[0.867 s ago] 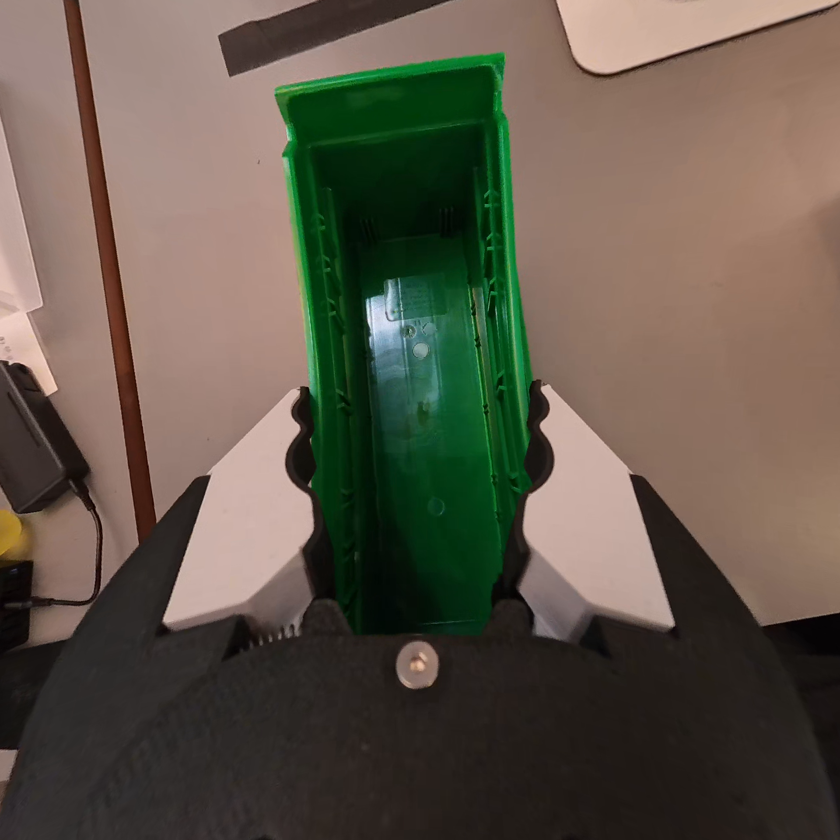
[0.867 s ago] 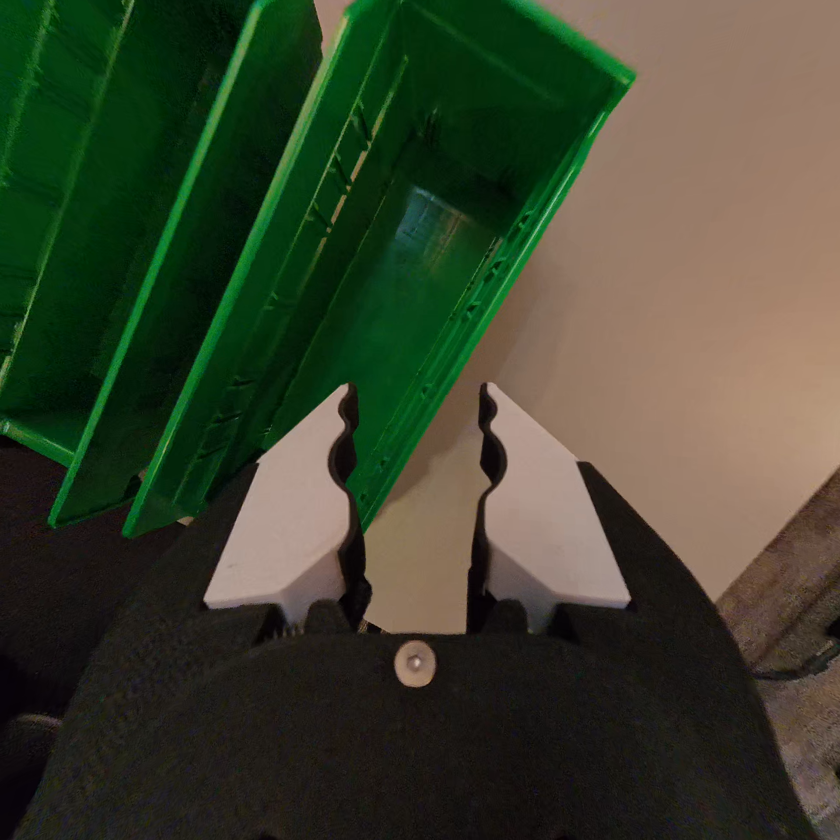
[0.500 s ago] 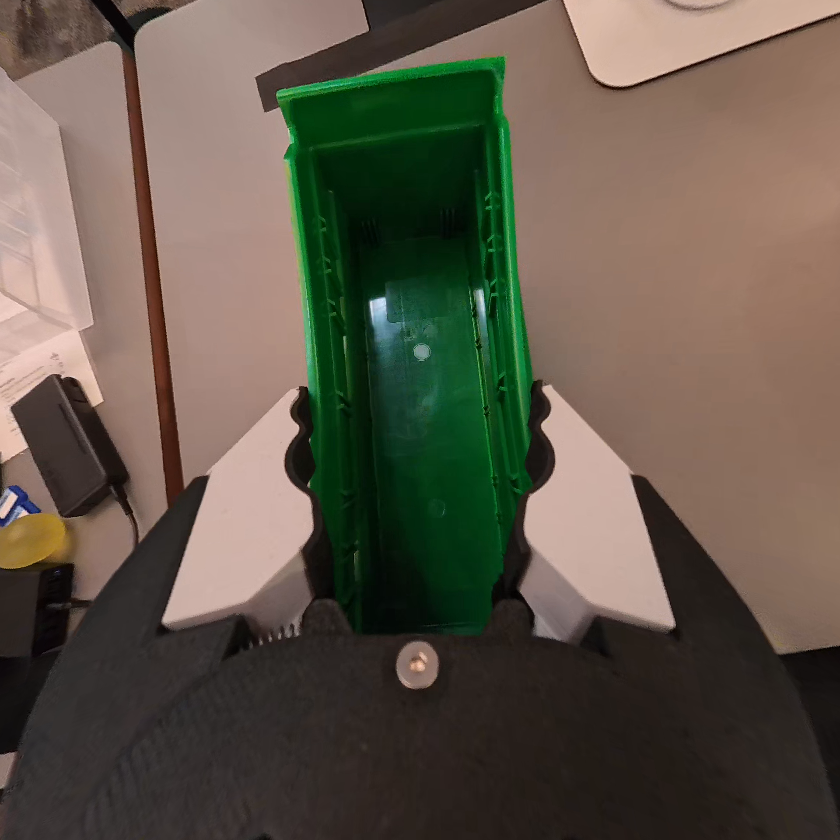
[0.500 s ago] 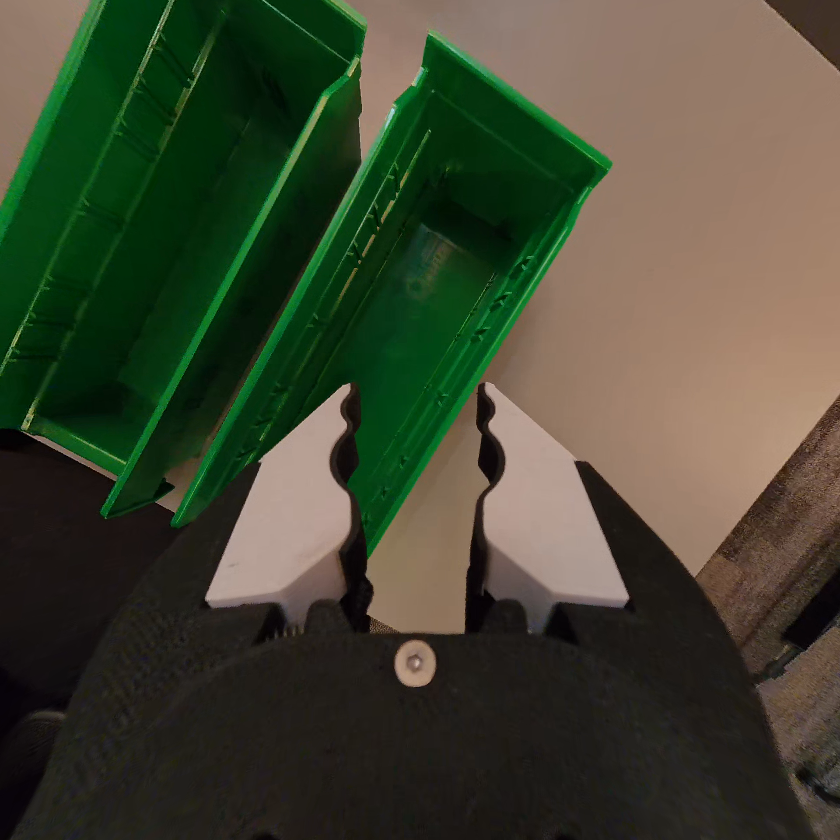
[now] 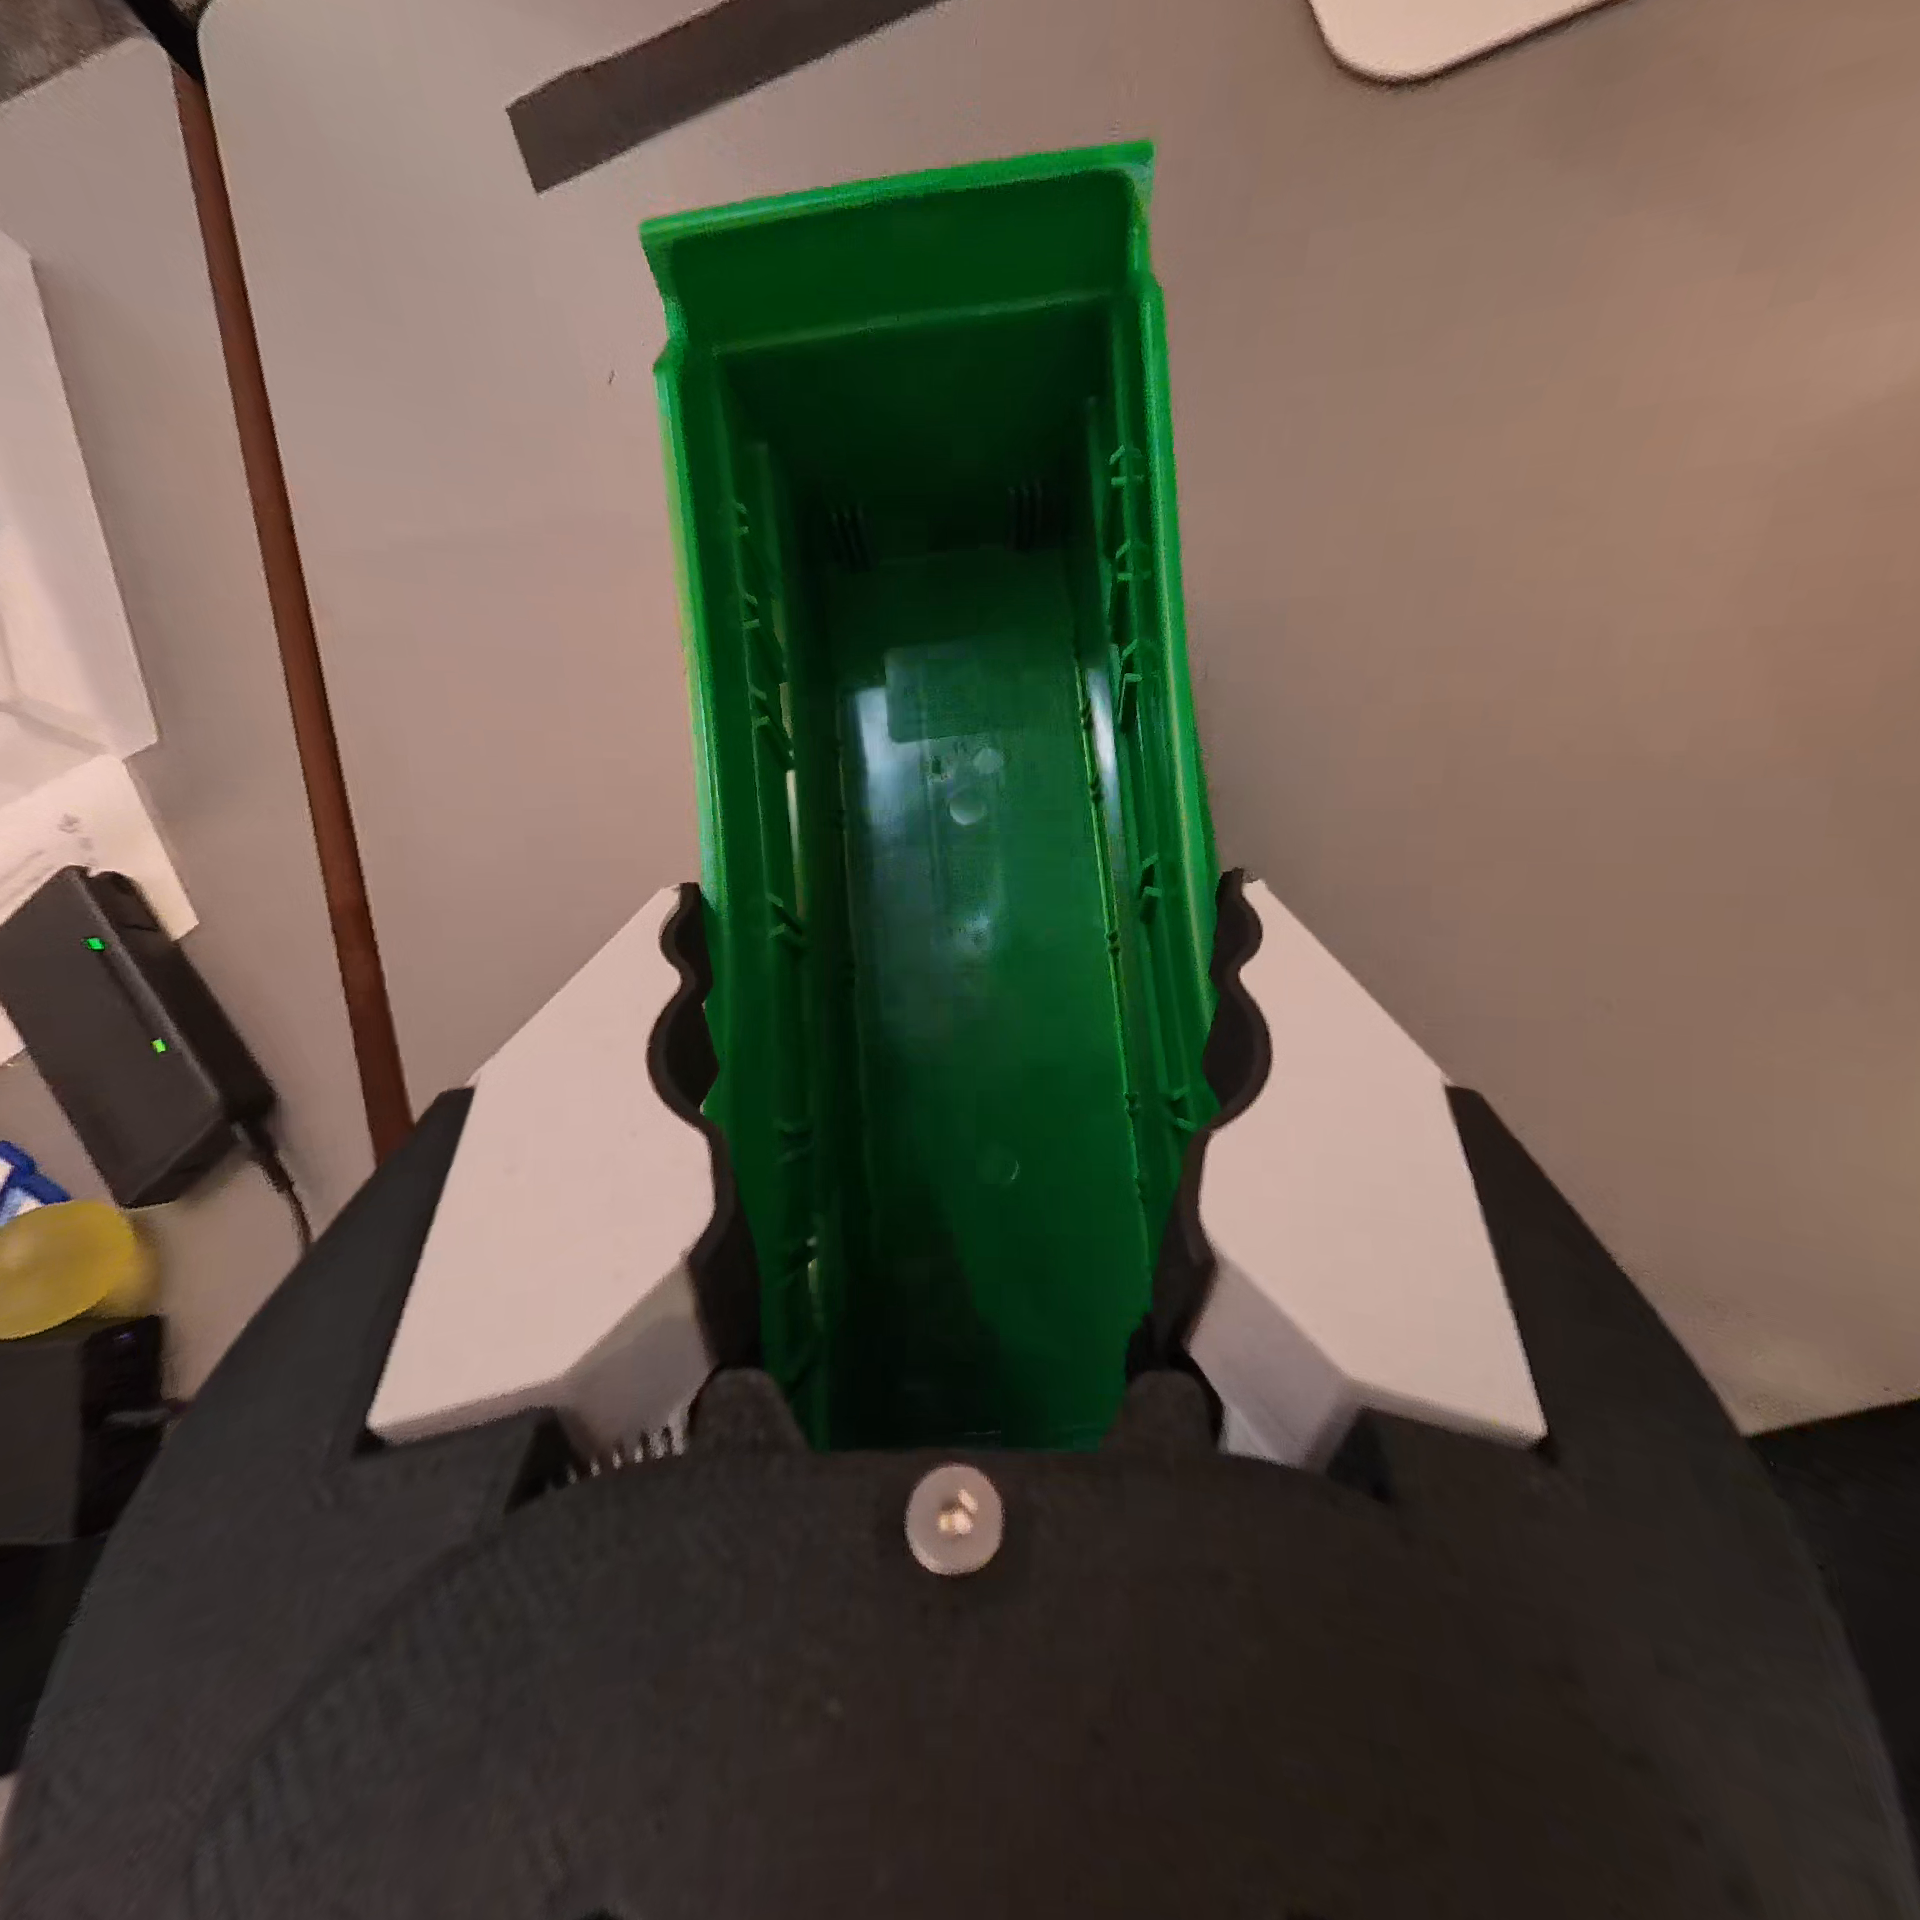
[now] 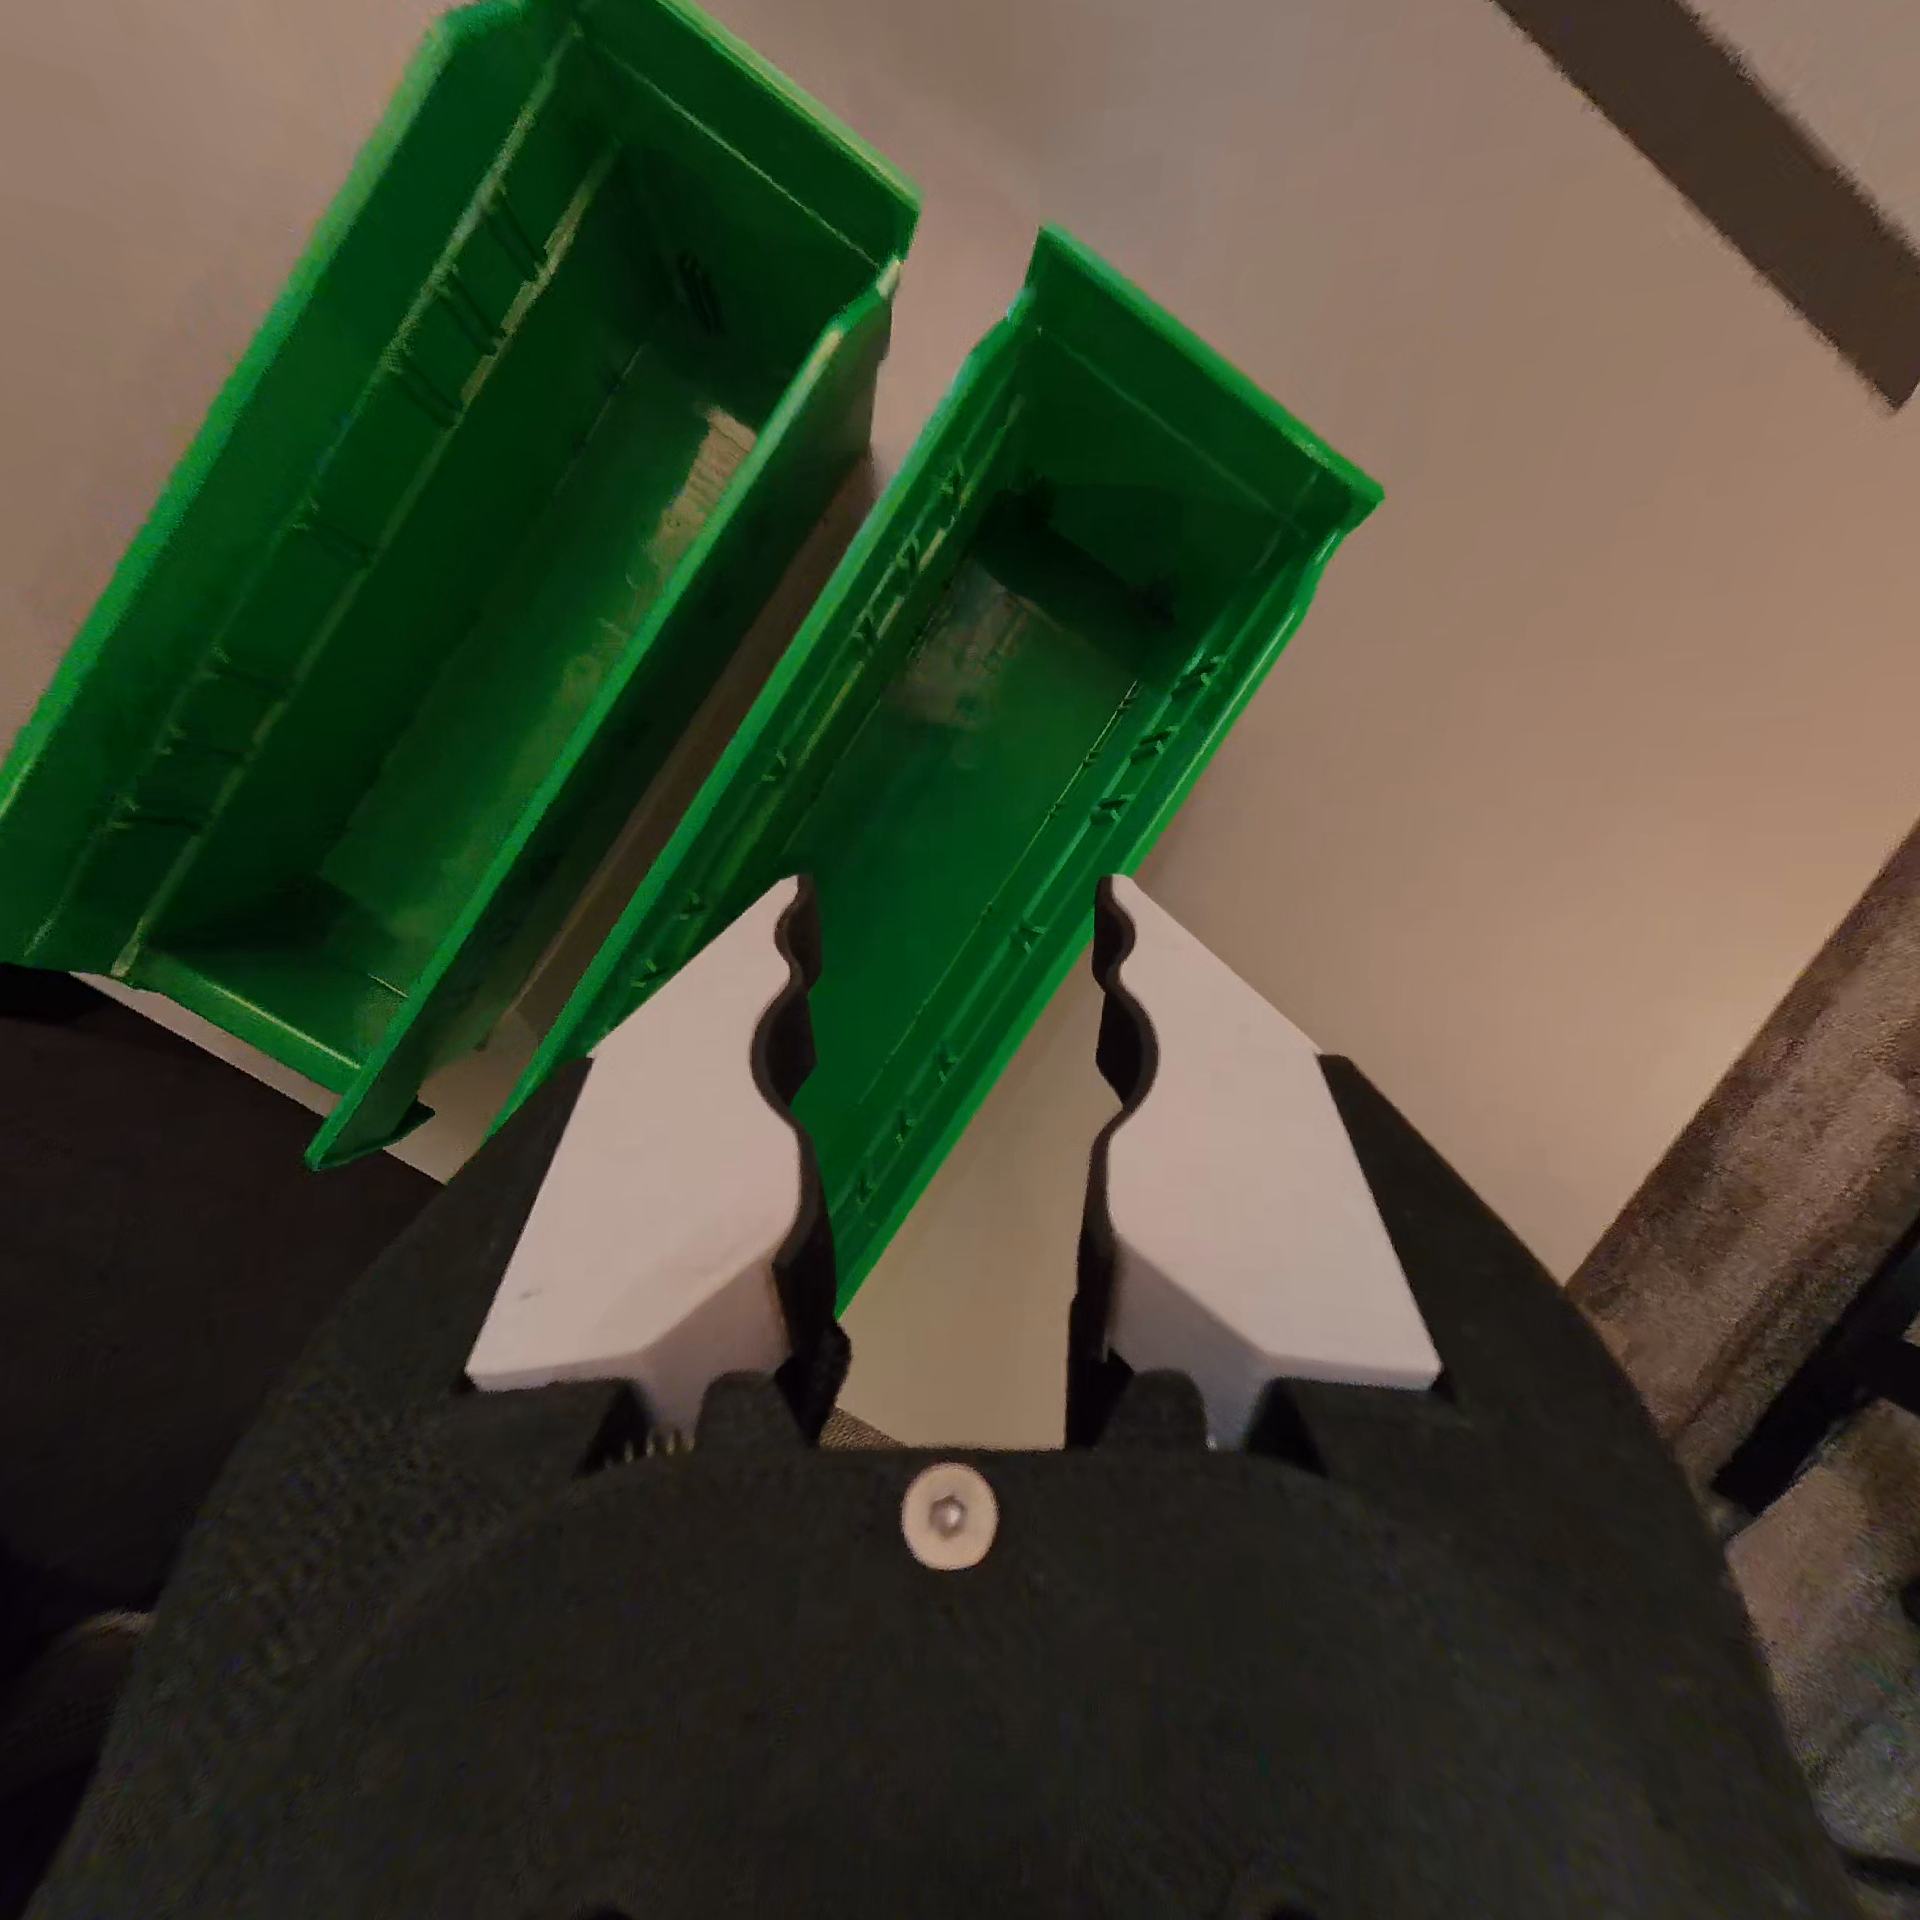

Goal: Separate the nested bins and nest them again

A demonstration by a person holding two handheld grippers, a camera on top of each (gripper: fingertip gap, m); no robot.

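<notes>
In the left wrist view my left gripper (image 5: 958, 888) is shut across the near end of a long green bin (image 5: 935, 312), one finger on each side wall. The bin points away from me over the grey table (image 5: 1507, 623). In the right wrist view two green bins lie side by side, open sides up: a left bin (image 6: 468, 571) and a right bin (image 6: 1039, 675). My right gripper (image 6: 954, 894) is open and empty above the right bin's near end, with that bin's right wall in line with the gap. I cannot tell whether the held bin is one of these two.
A black tape strip (image 5: 707, 114) and a white pad (image 5: 1455, 31) lie beyond the held bin. A brown gap (image 5: 281, 623), a black power adapter (image 5: 114, 1049) and a yellow object (image 5: 62, 1283) are at the left. Carpet floor (image 6: 1766, 1247) lies past the table's right edge.
My right gripper has drawn back from the two bins, still open; both now show almost whole. My left gripper keeps its grip on the bin, and its view of the table has shifted slightly.
</notes>
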